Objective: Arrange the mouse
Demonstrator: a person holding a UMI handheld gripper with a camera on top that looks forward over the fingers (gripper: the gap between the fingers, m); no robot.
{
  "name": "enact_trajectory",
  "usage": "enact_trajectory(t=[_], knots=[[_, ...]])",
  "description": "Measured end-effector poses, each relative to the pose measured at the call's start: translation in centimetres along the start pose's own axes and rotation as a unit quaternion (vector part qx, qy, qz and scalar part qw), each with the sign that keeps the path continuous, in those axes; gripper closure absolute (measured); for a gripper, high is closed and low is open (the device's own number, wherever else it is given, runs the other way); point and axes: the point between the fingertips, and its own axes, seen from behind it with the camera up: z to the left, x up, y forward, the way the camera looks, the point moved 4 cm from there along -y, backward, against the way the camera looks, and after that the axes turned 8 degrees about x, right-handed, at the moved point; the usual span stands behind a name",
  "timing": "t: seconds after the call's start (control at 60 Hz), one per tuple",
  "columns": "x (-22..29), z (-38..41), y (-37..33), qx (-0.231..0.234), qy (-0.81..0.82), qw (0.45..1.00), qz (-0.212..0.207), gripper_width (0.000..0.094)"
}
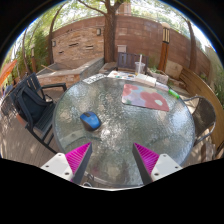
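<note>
Brick-walled patio: one round glass worktop [120,125] carries one smooth blue mouse [91,120] at ten o'clock, one flat, possibly fabric, mat [146,96]; hand-held gripper [112,158] spread, empty.

Tool [113,160] with two dark fingers, magenta pads [78,157], white edges

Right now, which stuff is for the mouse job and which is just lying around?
For the job: mouse, mat, claw, open and holding nothing.

Just lying around: cup, chair, table.
</note>
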Motion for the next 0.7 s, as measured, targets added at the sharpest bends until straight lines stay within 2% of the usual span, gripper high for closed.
enact_trajectory(t=[0.067, 0.083, 0.167, 0.183, 0.283, 0.383, 0.5, 0.567, 0.7], knots=[[2.3, 1.0, 3.9, 0.012, -0.009, 1.0, -0.005, 0.0099], [0.6, 2.6, 3.4, 0.011, -0.01, 1.0, -0.005, 0.0096], [2.8, 2.8, 7.6, 0.014, -0.025, 1.0, -0.004, 0.0097], [1.4, 4.4, 7.1, 0.01, -0.027, 1.0, -0.003, 0.0099], [3.5, 3.5, 11.2, 0.007, -0.034, 0.999, 0.002, 0.0098], [3.0, 4.4, 12.7, 0.006, -0.036, 0.999, 0.007, 0.0111], [4.8, 4.6, 14.3, 0.016, -0.034, 0.999, 0.001, 0.0209], [4.6, 5.6, 14.0, 0.031, -0.039, 0.999, 0.003, 0.032], [4.9, 5.7, 14.0, 0.043, -0.063, 0.997, 0.011, 0.0395]])
